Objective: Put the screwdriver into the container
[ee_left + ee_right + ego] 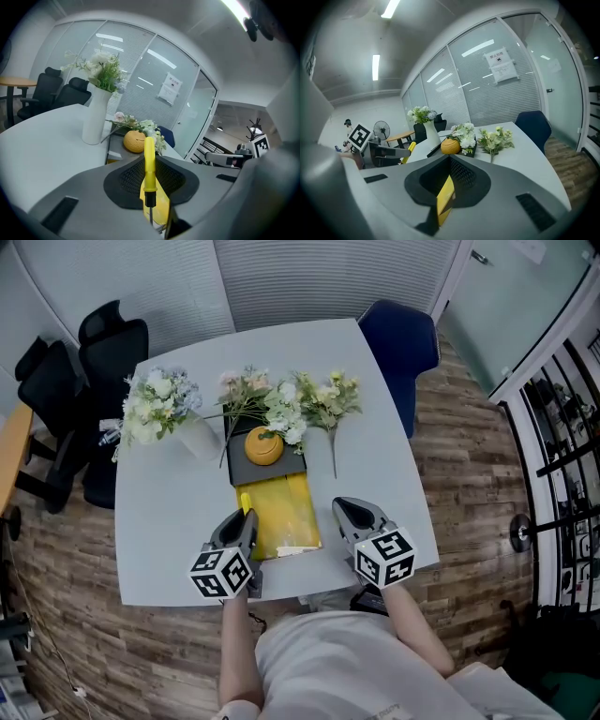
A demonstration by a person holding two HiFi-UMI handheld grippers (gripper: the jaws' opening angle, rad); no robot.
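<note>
Yellow-handled screwdriver (149,165) stands clamped in left gripper's (247,519) jaws.

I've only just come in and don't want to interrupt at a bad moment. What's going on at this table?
A person at the pale grey table holds a gripper in each hand. The left gripper is clamped on a yellow-handled screwdriver, handle up, right beside the open yellow rectangular container. The screwdriver is not in it yet. The right gripper sits at the container's other side, and a yellow edge shows between its fingers. Whether it grips that edge is unclear.
</note>
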